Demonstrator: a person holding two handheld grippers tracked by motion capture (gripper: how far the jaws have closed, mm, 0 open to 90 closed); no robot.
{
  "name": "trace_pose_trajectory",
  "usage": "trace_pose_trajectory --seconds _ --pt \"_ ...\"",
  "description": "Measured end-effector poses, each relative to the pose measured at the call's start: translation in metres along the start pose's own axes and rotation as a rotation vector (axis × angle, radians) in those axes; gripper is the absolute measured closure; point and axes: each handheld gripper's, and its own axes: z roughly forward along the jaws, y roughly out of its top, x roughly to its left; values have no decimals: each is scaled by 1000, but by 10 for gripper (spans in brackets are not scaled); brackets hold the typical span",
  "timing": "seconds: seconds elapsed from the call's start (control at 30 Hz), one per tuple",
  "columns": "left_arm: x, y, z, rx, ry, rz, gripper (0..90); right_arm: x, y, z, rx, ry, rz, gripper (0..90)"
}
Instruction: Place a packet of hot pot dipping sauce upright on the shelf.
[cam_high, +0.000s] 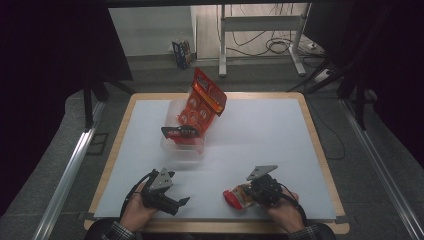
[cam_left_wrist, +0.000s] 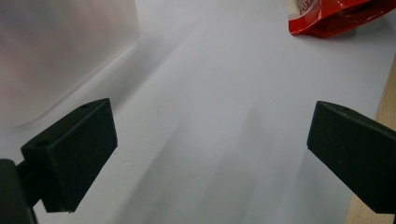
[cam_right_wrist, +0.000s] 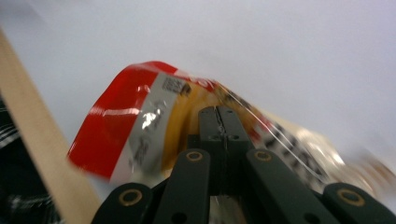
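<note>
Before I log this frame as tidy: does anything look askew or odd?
Yes. The tall red packet leans out of the clear bin, jutting well above its rim instead of lying inside. The right gripper pinches a crumpled snack bag near the table edge.

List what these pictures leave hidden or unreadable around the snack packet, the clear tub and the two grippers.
- Snack packet: print blurred in the right gripper view; the right gripper, shut on it, covers its middle.
- Same packet, left gripper view: cut off by the top edge.
- Clear tub: contents hidden by the red card pack standing in it, high view.
- Card pack: lettering too small to read.
- Left gripper: open, nothing between its jaws.
</note>
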Motion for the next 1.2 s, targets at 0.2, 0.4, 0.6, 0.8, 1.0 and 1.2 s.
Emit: trace_pose_trajectory --seconds 0.2,0.4,0.6,0.8,1.0,1.2 --pt "-2 1 1 2 1 5 16 -2 -20 -30 -15 7 49 887" --pt "-1 1 0 -2 3 6 16 0 -48 -37 55 -1 64 887" --pt "-1 1 1 -1 1 5 16 -10 -57 -33 81 -31 111 887" --pt "-1 1 1 -2 1 4 16 -14 -42 -20 57 -37 88 887" --pt "-1 1 1 -1 -1 6 16 -14 -26 -4 29 -28 78 887" --pt "-1 3 2 4 -6 -5 16 -8 -8 11 18 -18 46 887"
